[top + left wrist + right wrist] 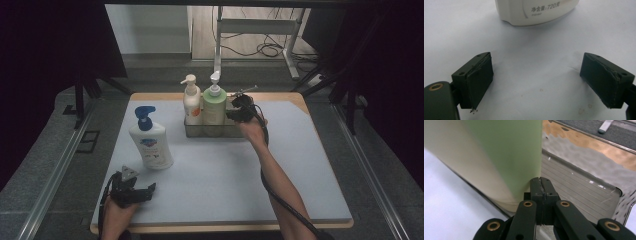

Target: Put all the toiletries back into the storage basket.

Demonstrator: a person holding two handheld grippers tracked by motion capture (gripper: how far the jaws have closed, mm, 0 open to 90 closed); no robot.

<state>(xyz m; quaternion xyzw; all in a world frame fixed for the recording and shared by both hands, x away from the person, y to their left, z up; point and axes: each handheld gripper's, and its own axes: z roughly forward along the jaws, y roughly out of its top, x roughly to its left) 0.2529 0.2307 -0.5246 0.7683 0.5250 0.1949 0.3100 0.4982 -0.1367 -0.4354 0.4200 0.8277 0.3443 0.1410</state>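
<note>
Three pump bottles (151,141), one tray (192,131)

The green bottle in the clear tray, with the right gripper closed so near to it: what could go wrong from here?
1. The right gripper is shut, apparently on the wall of the clear tray, right beside the green bottle. A pull could tip the tall bottle against the cream bottle.
2. The thin wall may slip from the pads.
3. The left gripper is open, so the white bottle is unheld; a sliding tray could knock it.

High view looks down on the tabletop (300,170); each gripper view sits close, perhaps sharing the green bottle (506,152) at 12 o'clock.
</note>
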